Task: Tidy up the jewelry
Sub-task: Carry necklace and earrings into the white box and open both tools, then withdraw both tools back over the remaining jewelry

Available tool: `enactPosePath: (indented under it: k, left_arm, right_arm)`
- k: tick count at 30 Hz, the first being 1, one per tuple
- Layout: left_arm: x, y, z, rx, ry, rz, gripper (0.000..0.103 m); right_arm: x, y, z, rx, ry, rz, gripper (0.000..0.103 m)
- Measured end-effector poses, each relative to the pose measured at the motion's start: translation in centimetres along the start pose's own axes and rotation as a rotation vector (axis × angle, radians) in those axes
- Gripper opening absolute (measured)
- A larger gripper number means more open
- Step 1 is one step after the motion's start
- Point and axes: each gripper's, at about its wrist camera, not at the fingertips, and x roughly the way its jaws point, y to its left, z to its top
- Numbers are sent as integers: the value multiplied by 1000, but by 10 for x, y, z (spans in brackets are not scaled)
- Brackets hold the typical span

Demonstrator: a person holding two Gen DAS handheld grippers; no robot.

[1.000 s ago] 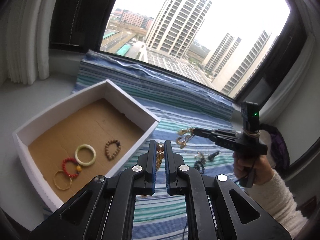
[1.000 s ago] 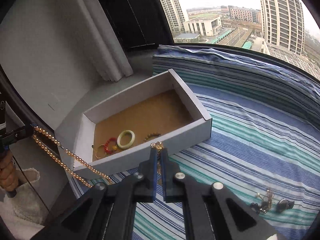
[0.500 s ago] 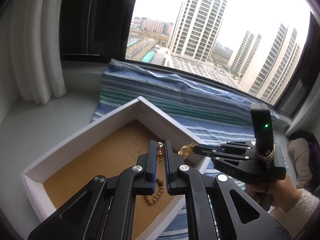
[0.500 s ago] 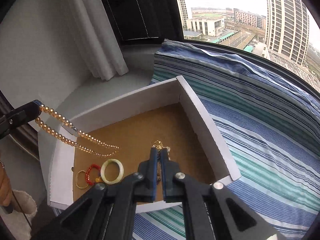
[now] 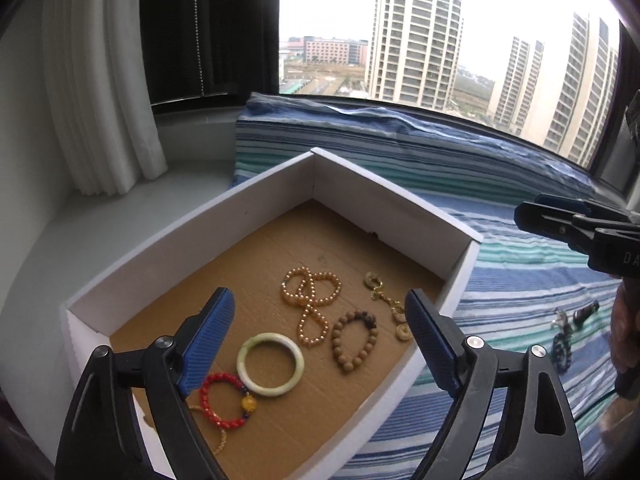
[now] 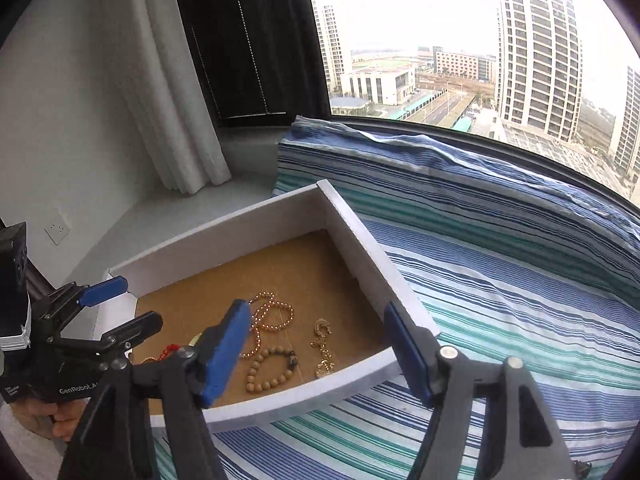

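A white box (image 5: 384, 208) with a brown cardboard floor holds a pearl necklace (image 5: 310, 304), a gold chain (image 5: 386, 304), a wooden bead bracelet (image 5: 356, 340), a jade bangle (image 5: 270, 364) and a red bead bracelet (image 5: 224, 400). My left gripper (image 5: 318, 298) hangs over the box, jaws opening, with nothing between them. My right gripper (image 6: 315, 310) is above the box's near wall (image 6: 360, 368), jaws also opening and empty. Below it lie the pearl necklace (image 6: 268, 316) and gold chain (image 6: 322, 346). Each gripper shows in the other's view: right gripper (image 5: 532, 210), left gripper (image 6: 136, 303).
The box sits on a blue-green striped cloth (image 6: 500, 320). A few dark jewelry pieces (image 5: 564, 340) lie loose on the cloth to the right. White curtains (image 5: 104, 100) and a grey sill (image 5: 100, 232) are at the left, and the window is behind.
Both grippers moved over the box and went from shut to open. The pearl necklace left the left gripper and the gold chain left the right one; both now lie in the box.
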Motion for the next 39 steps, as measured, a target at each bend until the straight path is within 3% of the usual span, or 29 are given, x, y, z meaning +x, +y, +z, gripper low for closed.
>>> enactPosePath:
  k: [9,15,21,28,39]
  left_arm:
    - [-33,-70,-99,22,62,-115,95]
    - [-34,-108,-132,-41,140,-222,95]
    - [-24,-153,-157,43,228,-252,95]
    - [-14,-203,-177,152,303,-299,95]
    - [12,-258,-166,262,336,-335,95]
  right_arm:
    - [-62,-24,-156,44,52,-114,73]
    - [-99,-58,-255,126,101,-243,73]
    - [-155,-87,-325,219,59,-331,73]
    - [-173,-118,-375,362,94,-375,73]
    - [-175,-124,-382,394,64,-352,73]
